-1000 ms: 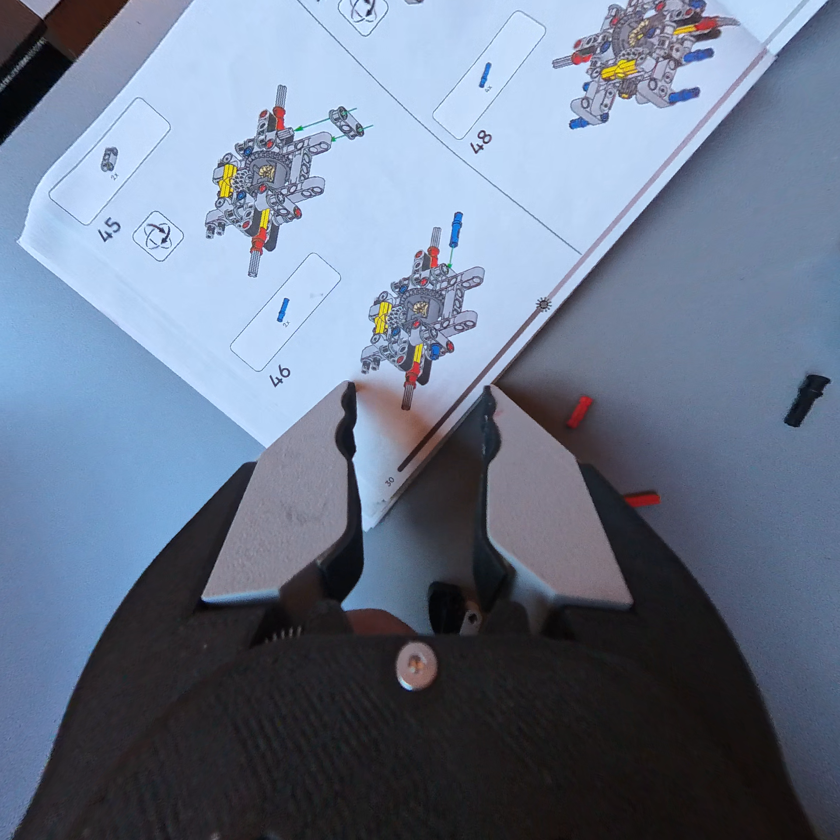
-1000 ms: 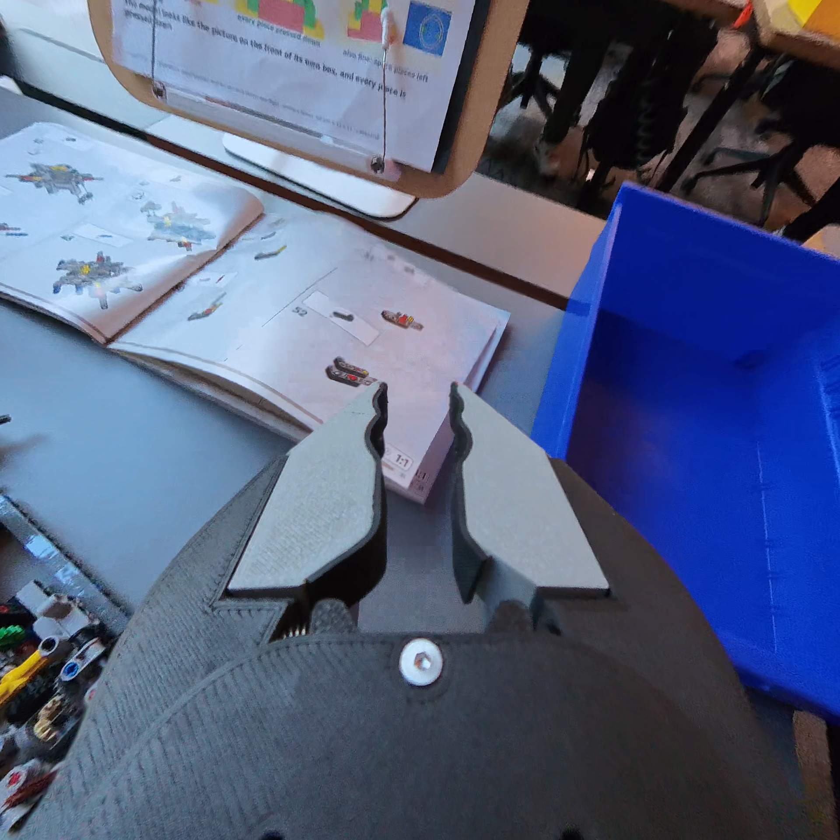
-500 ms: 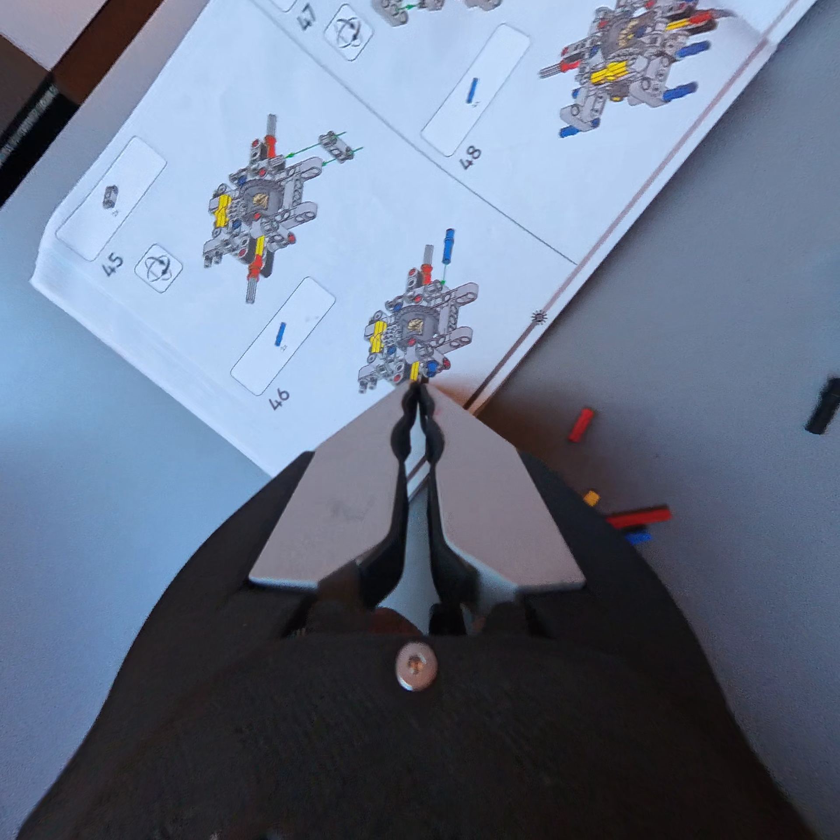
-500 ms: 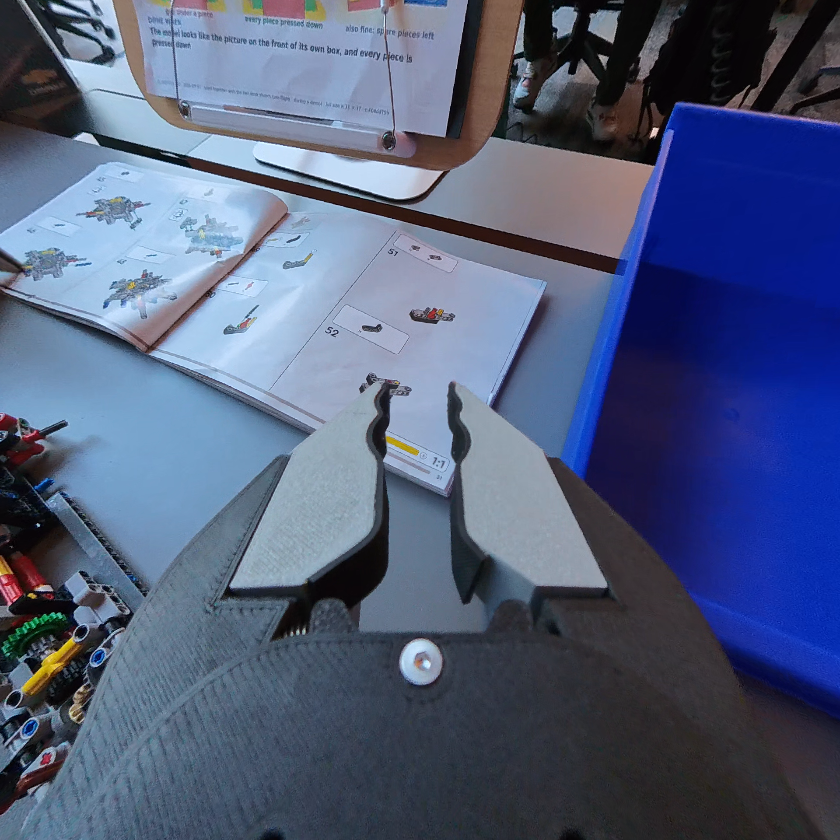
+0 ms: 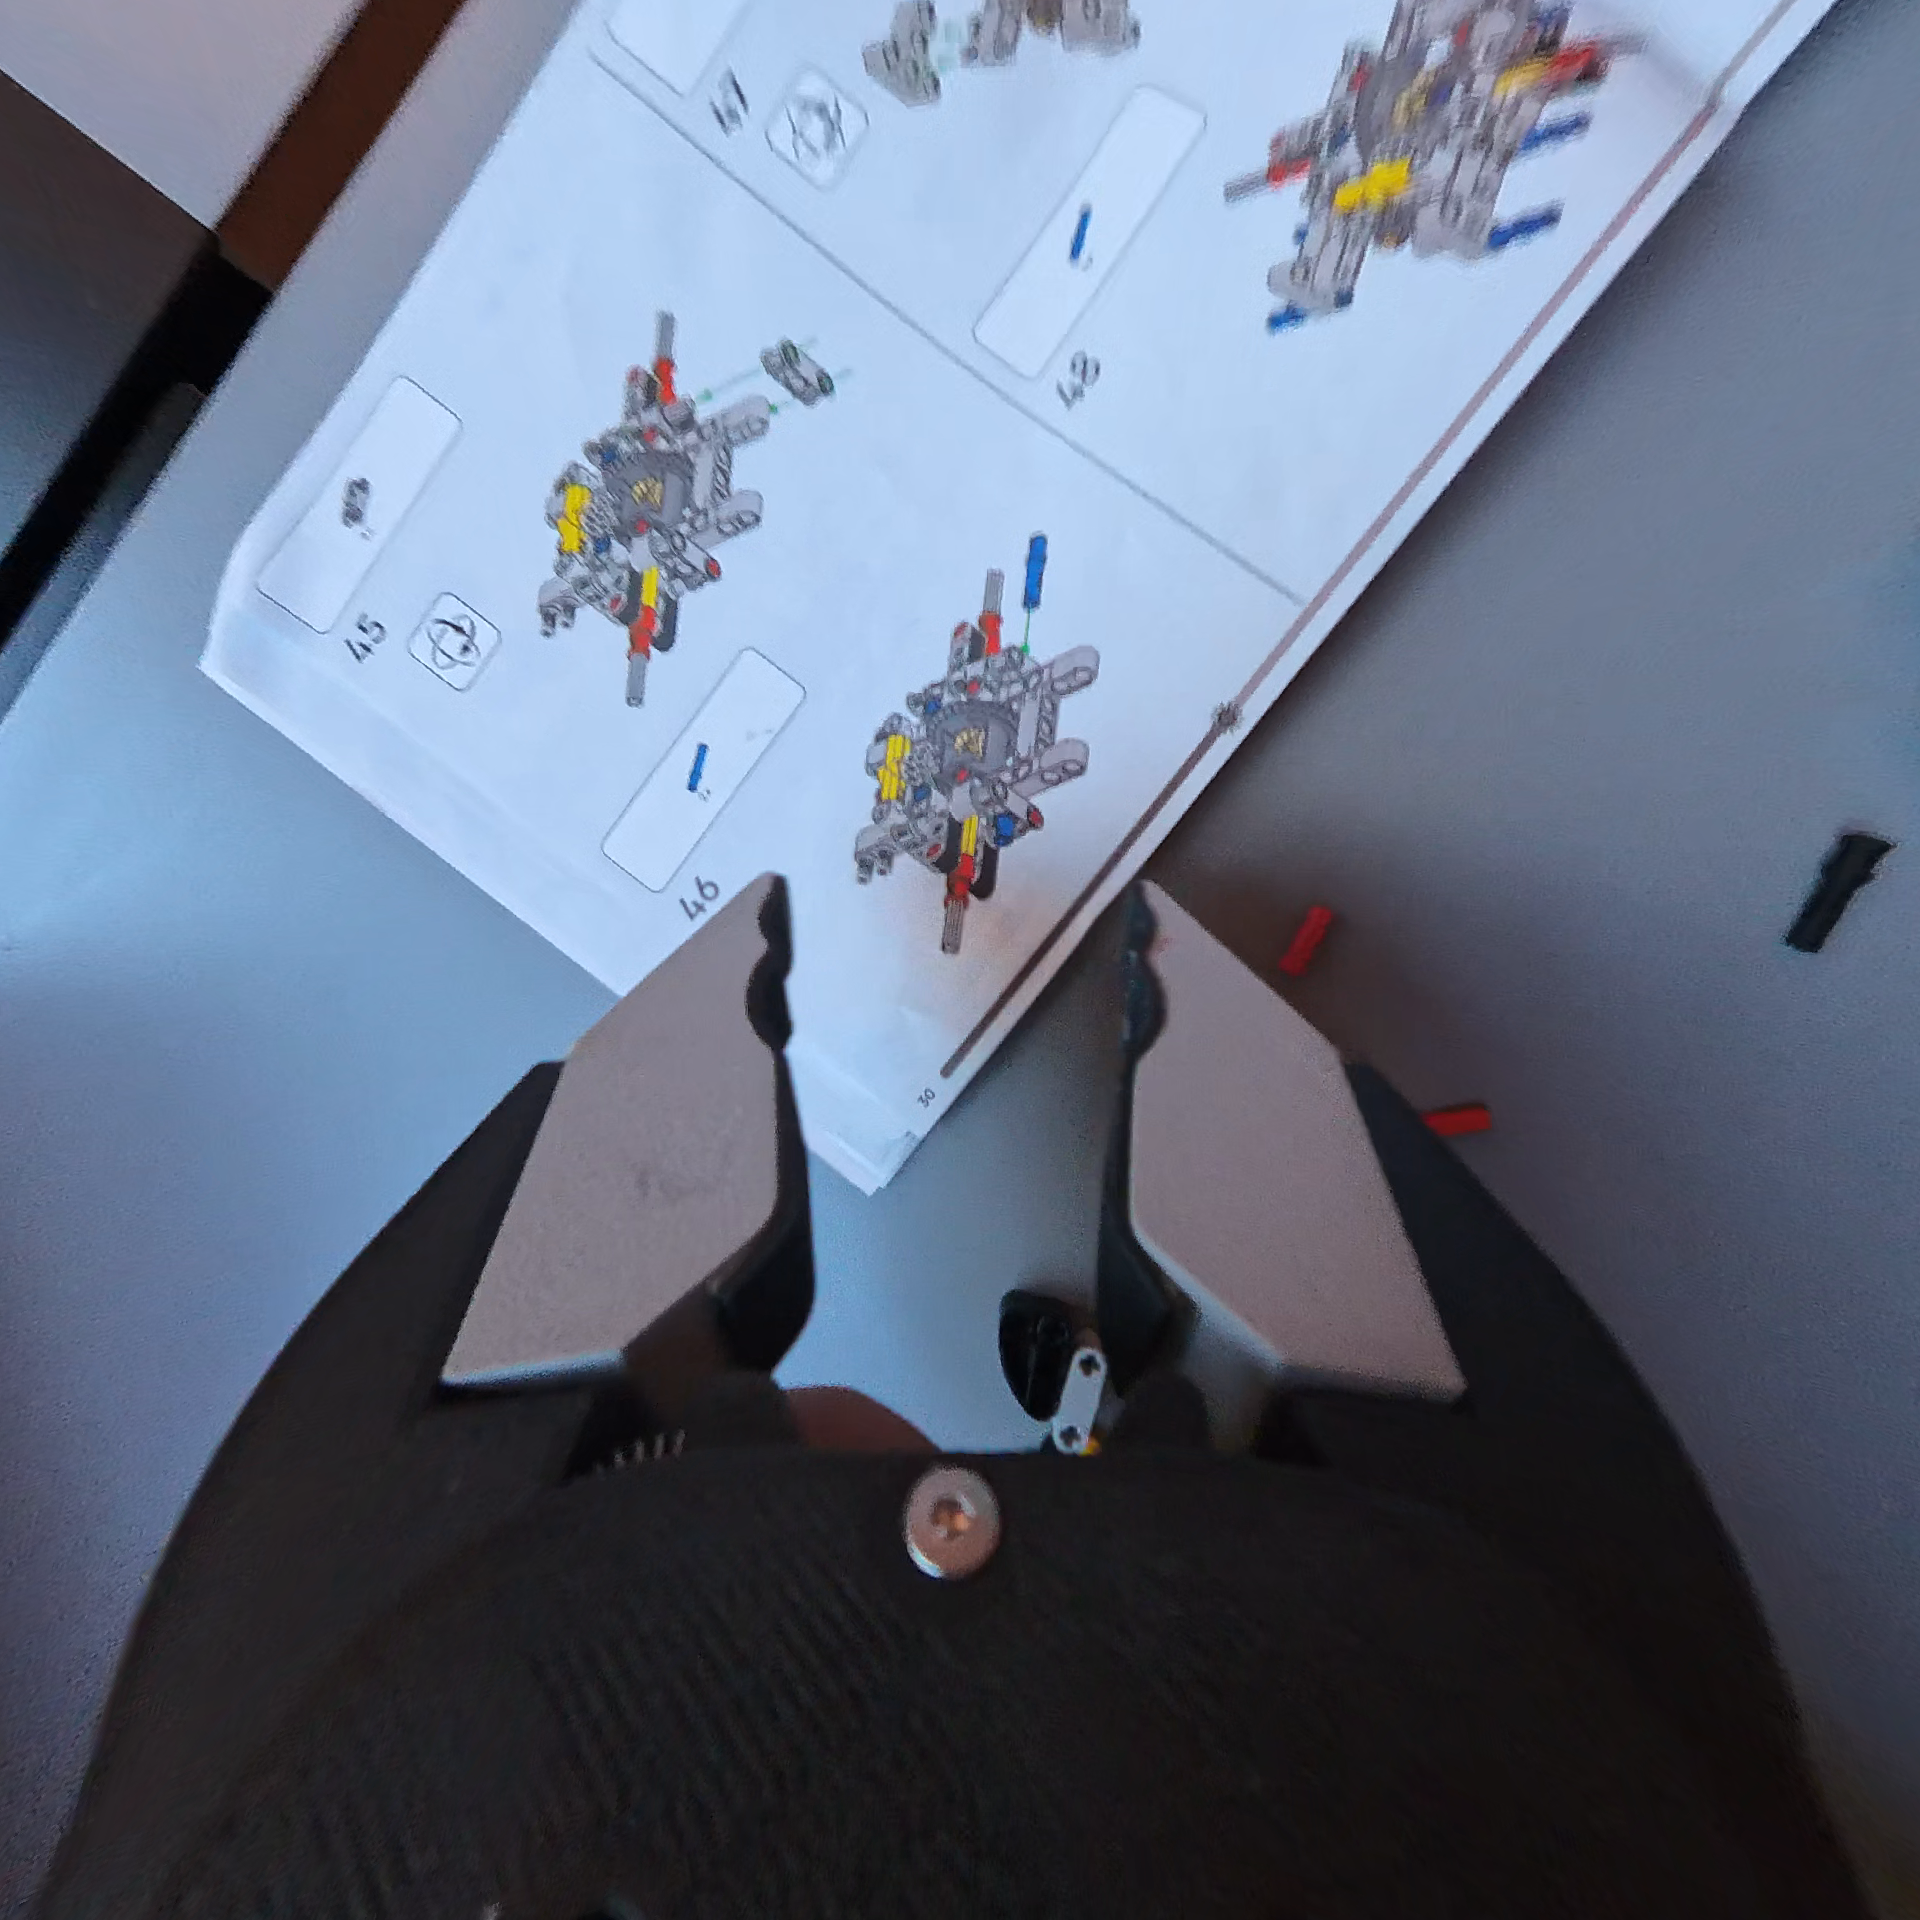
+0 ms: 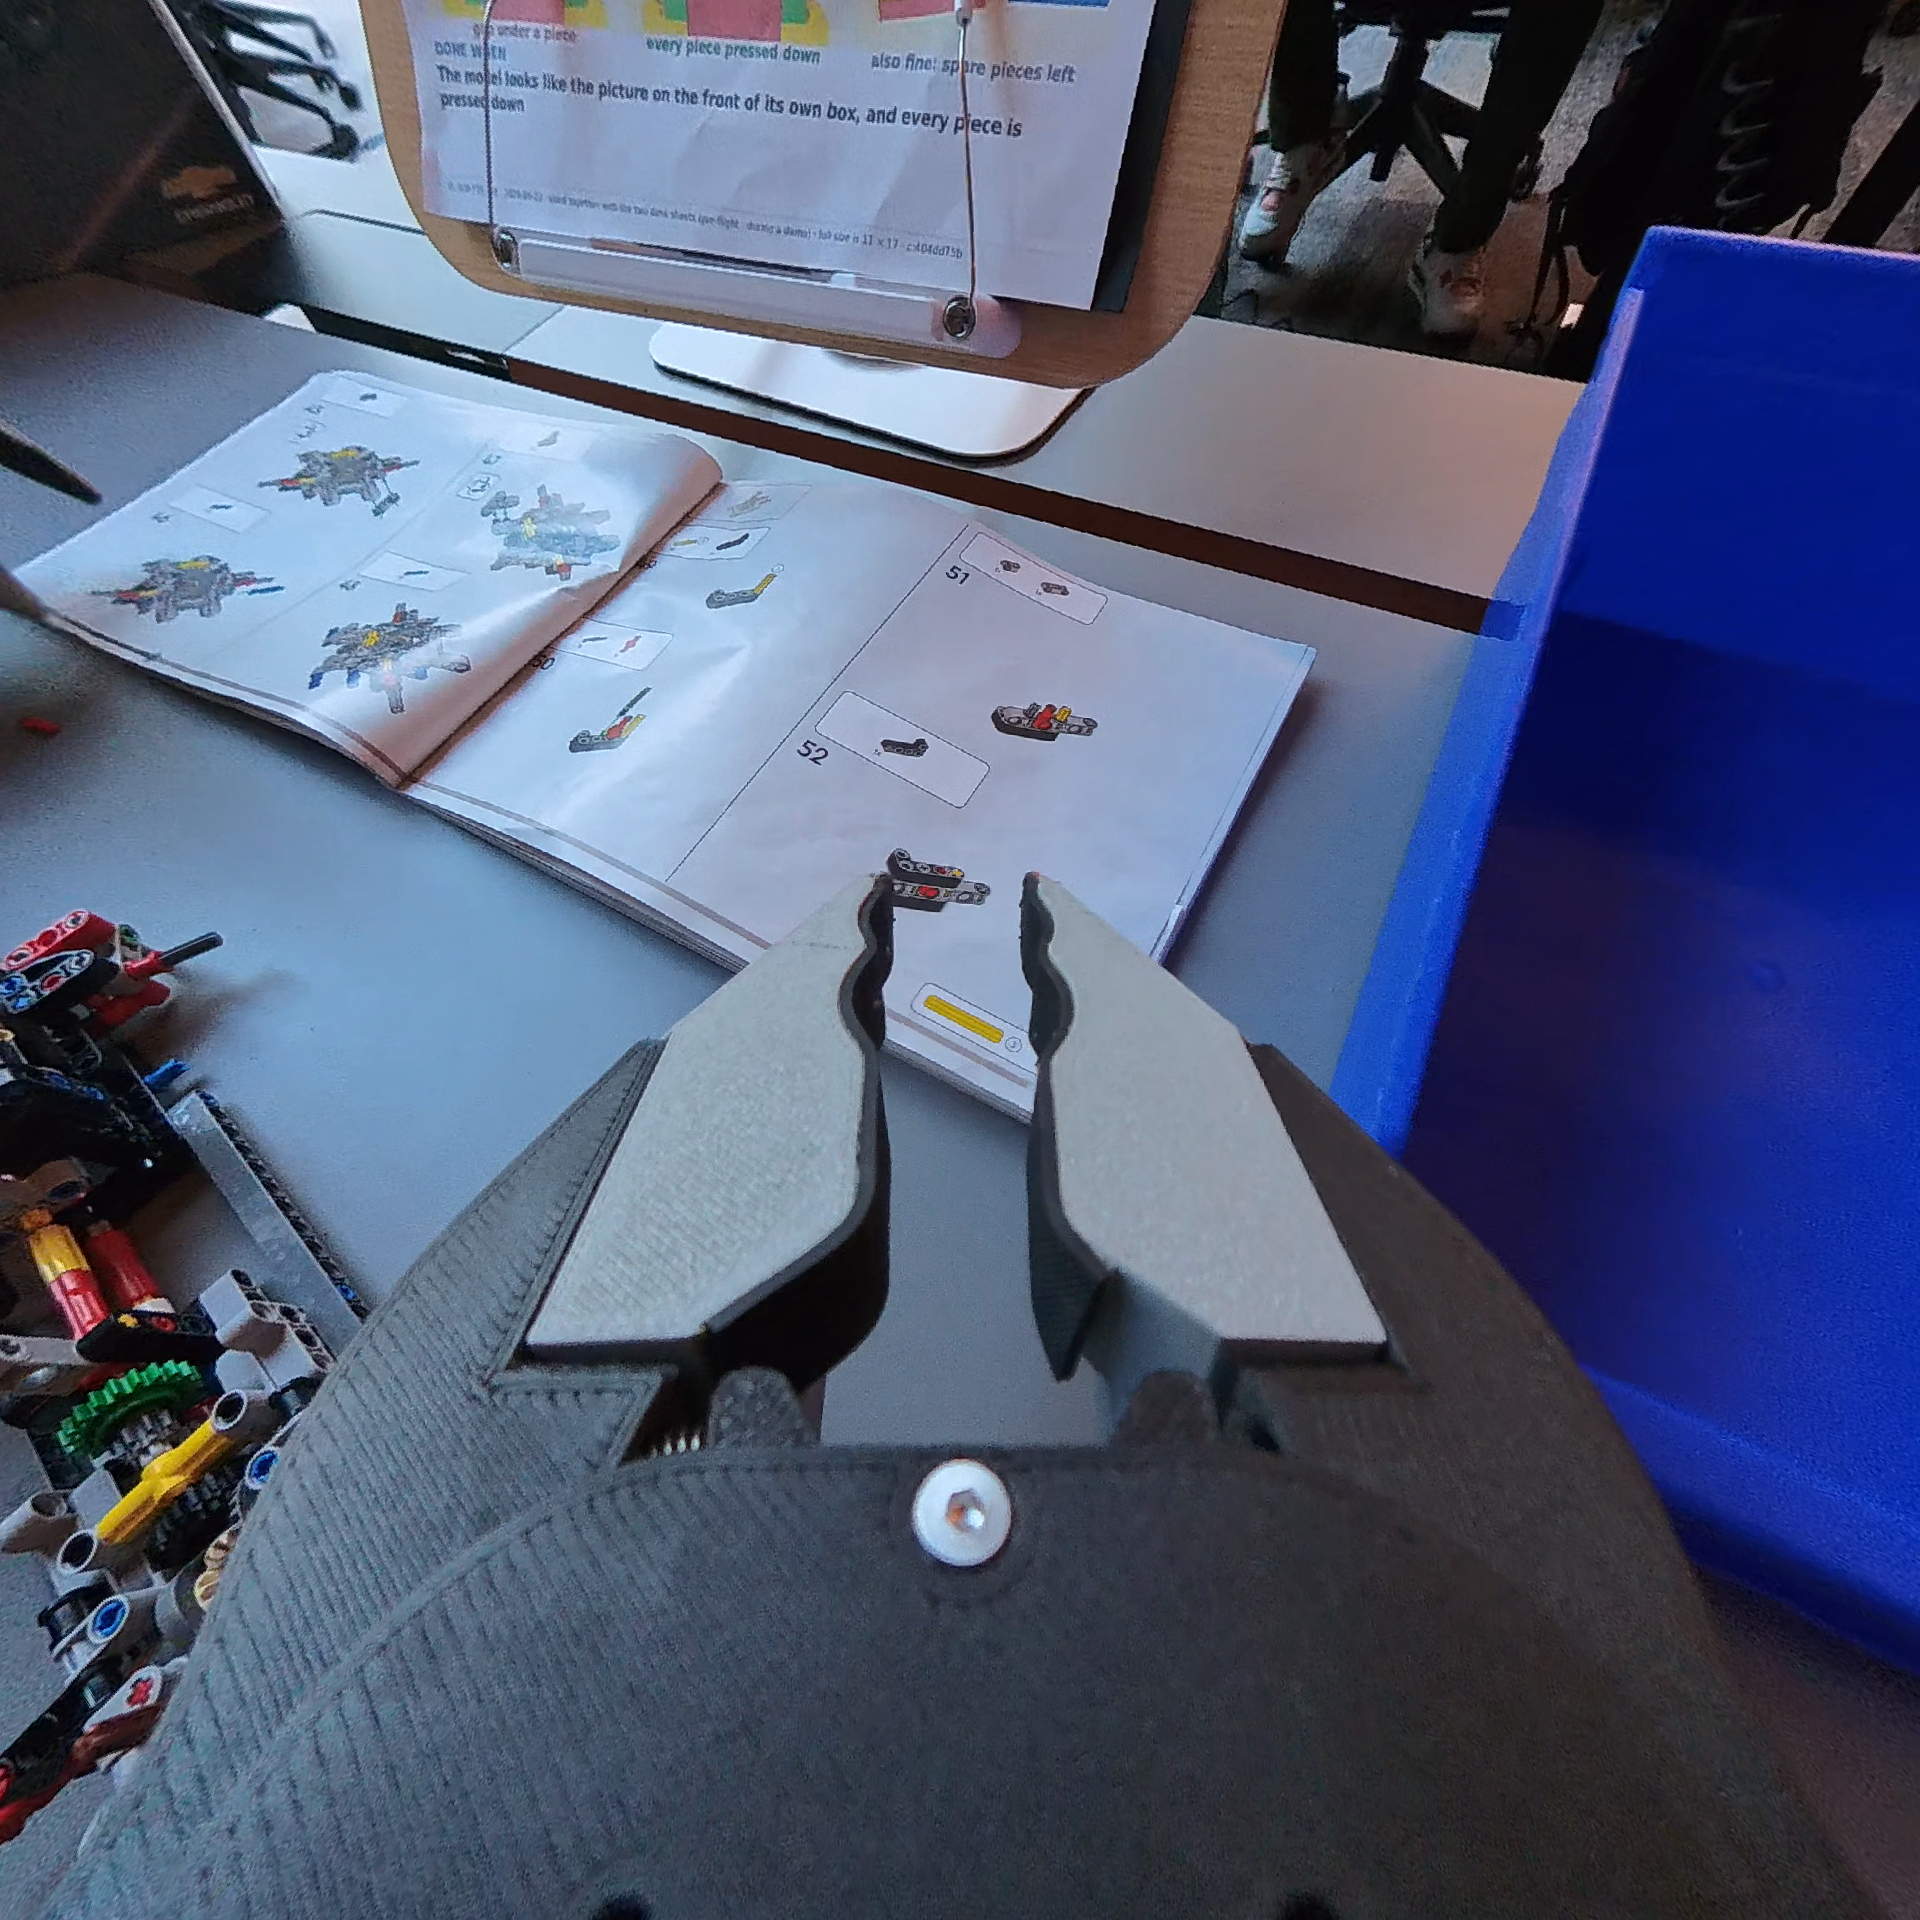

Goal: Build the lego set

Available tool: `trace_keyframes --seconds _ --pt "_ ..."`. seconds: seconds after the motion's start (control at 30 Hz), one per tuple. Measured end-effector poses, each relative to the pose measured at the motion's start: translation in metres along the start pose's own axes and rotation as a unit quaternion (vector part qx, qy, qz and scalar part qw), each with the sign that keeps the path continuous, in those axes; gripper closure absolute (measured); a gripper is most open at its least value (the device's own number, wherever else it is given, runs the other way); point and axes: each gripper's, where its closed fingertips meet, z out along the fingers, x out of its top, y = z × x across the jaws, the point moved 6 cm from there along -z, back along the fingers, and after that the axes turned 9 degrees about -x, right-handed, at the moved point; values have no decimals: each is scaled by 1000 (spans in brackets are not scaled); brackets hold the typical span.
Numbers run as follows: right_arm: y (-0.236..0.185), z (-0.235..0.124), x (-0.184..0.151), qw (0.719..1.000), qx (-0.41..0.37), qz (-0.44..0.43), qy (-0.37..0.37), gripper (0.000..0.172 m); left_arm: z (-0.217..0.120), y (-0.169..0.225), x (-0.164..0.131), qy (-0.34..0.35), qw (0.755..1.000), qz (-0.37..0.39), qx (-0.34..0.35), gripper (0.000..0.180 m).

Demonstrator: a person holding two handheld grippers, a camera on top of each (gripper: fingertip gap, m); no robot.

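Right gripper (image 6: 956, 894), jaws apart and bare, over an open instruction booklet (image 6: 1091, 665); blue bin (image 6: 1714, 935) at 3 o'clock, loose building pieces (image 6: 114, 1340) at 8 o'clock, document stand (image 6: 831, 343) at 12 o'clock.

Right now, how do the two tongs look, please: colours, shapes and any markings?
Both the left tongs and the right tongs have a ribbed black rounded body with one silver screw, and two flat grey angular fingers with wavy black inner edges. No cables or sleeves show.
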Motion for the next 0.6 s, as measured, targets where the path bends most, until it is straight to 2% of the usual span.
trace_keyframes --seconds 0.07,0.17,0.3,0.43,0.6 --pt "2 -2 1 1000 1 7 6 151 11 -1 -9 -47 999 12 21 114" --pt "5 -5 2 1000 2 14 14 151 17 5 -8 -27 1000 -5 -10 142" --pt "5 -6 2 1000 8 17 19 151 17 7 -11 -2 1000 -7 -13 147" --pt "6 -5 1 1000 17 19 16 151 17 16 -11 -11 1000 0 -28 173" --pt "7 -7 0 999 33 24 17 152 17 16 -8 -20 999 -19 -26 180"
